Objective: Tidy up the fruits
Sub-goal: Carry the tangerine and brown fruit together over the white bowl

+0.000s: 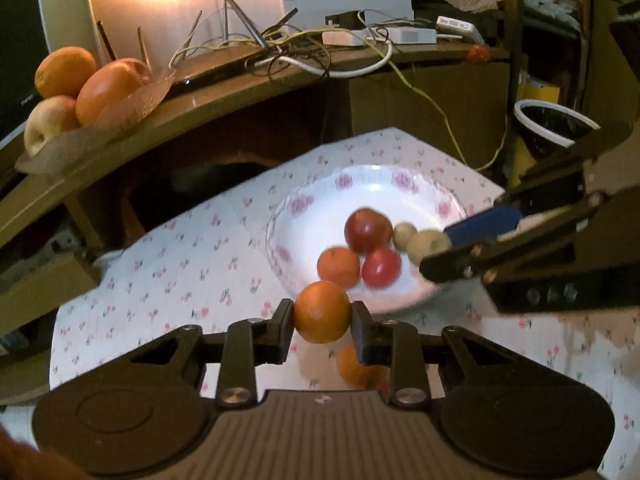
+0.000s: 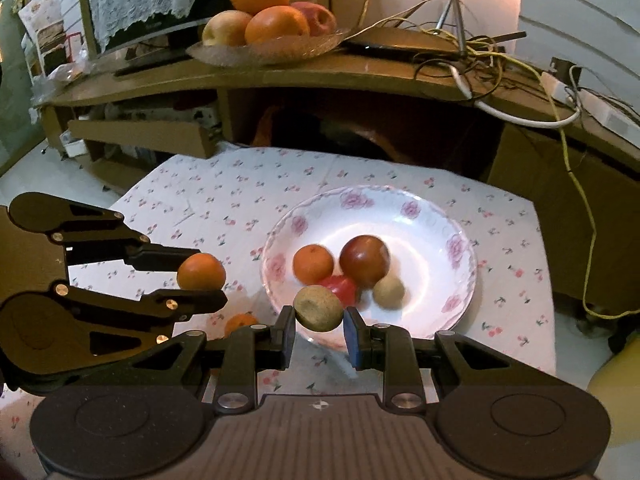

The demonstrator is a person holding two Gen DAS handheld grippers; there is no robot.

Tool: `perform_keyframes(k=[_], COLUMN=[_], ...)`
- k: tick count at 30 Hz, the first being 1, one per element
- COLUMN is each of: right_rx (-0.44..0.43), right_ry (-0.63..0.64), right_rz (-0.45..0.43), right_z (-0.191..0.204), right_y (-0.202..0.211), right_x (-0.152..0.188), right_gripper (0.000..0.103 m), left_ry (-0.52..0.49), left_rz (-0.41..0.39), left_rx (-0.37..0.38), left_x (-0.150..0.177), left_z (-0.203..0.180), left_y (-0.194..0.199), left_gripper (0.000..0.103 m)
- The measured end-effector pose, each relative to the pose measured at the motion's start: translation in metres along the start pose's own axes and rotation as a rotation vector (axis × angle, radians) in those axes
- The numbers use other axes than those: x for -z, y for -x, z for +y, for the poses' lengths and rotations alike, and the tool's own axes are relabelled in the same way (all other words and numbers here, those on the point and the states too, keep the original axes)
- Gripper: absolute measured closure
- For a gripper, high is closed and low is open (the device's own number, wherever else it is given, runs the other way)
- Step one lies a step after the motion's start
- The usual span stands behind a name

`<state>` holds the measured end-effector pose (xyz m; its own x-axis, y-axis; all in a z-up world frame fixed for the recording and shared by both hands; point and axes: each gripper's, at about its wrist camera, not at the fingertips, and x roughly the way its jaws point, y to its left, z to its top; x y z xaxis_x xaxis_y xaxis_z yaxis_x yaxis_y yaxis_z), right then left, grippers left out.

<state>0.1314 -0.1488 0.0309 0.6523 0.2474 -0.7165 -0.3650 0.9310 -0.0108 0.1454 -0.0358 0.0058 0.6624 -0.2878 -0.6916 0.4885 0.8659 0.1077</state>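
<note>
- The left gripper (image 1: 322,312) was clamped on a small orange (image 1: 322,312), its 2 fingers pressing the fruit's left and right sides.
- That orange was held above the floral tablecloth (image 1: 192,264), just near of the plate's near-left rim.
- The right gripper (image 2: 319,314) was clamped on a brownish kiwi (image 2: 319,314), one black pad on its left and one blue pad on its right.
- The kiwi was held over the near rim of the white flowered plate (image 2: 420,216).
- In the right wrist view, the plate held 4 fruits: an orange (image 2: 313,263) at the left, a dark red apple (image 2: 365,261) just right of it, a bright red fruit (image 2: 340,288) nearer and partly behind the kiwi, and a second kiwi (image 2: 389,291) at the right.
- Another small orange (image 2: 239,323) lay on the tablecloth left of the plate, partly hidden beneath the left gripper.
- A glass dish (image 2: 272,50) of oranges and apples stood on the wooden desk (image 2: 280,76) beyond the table, left of a tangle of cables (image 2: 472,52).
</note>
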Motion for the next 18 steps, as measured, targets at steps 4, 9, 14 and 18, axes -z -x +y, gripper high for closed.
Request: perform_keyframes(k=[4, 9, 14, 18], right_rx=[0.019, 0.043, 0.060, 0.079], right_ry=[-0.011, -0.015, -0.026, -0.032], right_rz=[0.007, 0.022, 0.023, 0.015], right_z=[-0.005, -0.011, -0.019, -0.027], right_y=[-0.006, -0.011, -0.014, -0.021], right_x=[-0.002, 0.000, -0.002, -0.008], right_gripper=[0.077, 0.077, 0.077, 0.077], left_ry=[-0.015, -0.028, -0.009, -0.003], left_rz=[-0.006, 0.011, 0.006, 0.000], left_rx=[0.004, 0.004, -0.002, -0.005], left_x=[-0.012, -0.017, -0.023, -0.029], left_z=[-0.005, -0.009, -0.005, -0.001], left_y=[-0.011, -0.024, -0.030, -0.036], left_gripper=[0.068, 0.068, 0.068, 0.068])
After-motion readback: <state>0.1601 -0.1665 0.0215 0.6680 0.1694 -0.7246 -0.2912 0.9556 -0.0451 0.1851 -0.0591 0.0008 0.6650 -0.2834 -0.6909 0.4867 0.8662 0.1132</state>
